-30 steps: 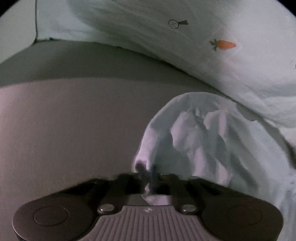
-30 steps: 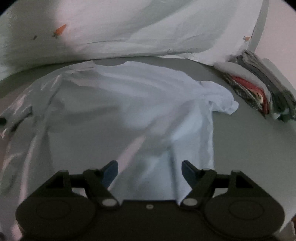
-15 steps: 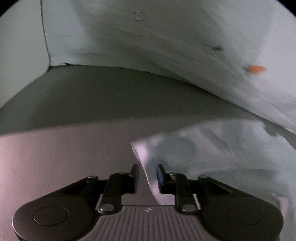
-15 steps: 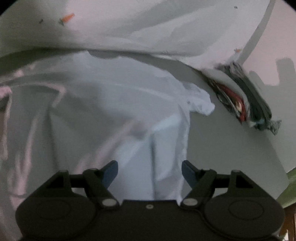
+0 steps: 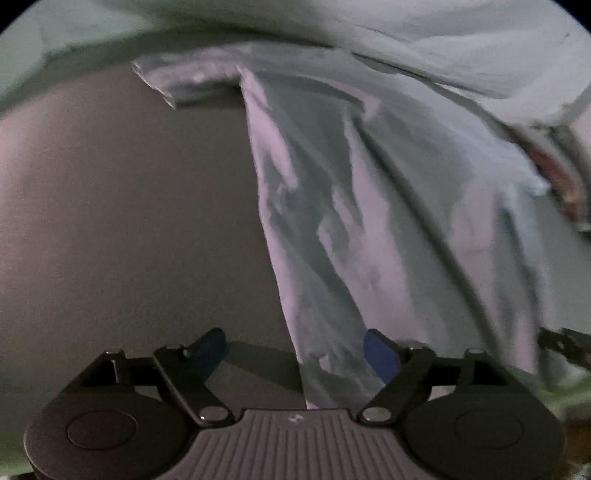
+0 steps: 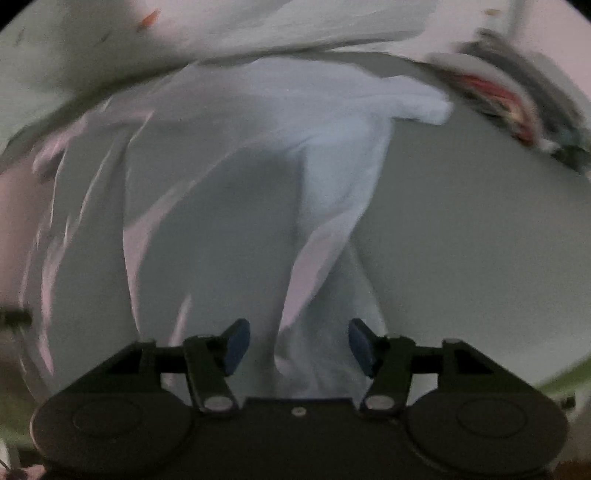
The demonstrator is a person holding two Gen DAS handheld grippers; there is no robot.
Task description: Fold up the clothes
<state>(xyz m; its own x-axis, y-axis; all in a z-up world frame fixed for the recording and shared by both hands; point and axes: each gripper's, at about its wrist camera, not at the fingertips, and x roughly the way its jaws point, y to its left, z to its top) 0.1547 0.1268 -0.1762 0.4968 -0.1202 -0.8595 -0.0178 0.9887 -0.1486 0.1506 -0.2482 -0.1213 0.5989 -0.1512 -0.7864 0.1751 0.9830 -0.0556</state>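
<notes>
A pale blue-white T-shirt (image 5: 369, 206) lies spread and creased on a grey surface (image 5: 129, 221). It also shows in the right wrist view (image 6: 295, 122). My left gripper (image 5: 295, 350) is open, its blue pads astride the shirt's near left hem edge. My right gripper (image 6: 299, 347) is open, with a raised fold of the shirt's near right hem between its pads. One sleeve (image 5: 184, 81) lies flat at the far left, the other sleeve (image 6: 421, 103) at the far right.
A white sheet with small carrot prints (image 6: 147, 18) is bunched along the far side. A stack of folded clothes (image 6: 513, 99) sits at the far right, also seen in the left wrist view (image 5: 561, 173). Bare grey surface (image 6: 480, 229) lies right of the shirt.
My left gripper has let go of the shirt, opened wide and swung to the shirt's near hem. My right gripper stayed open and moved closer to the hem. Both views are motion-blurred.
</notes>
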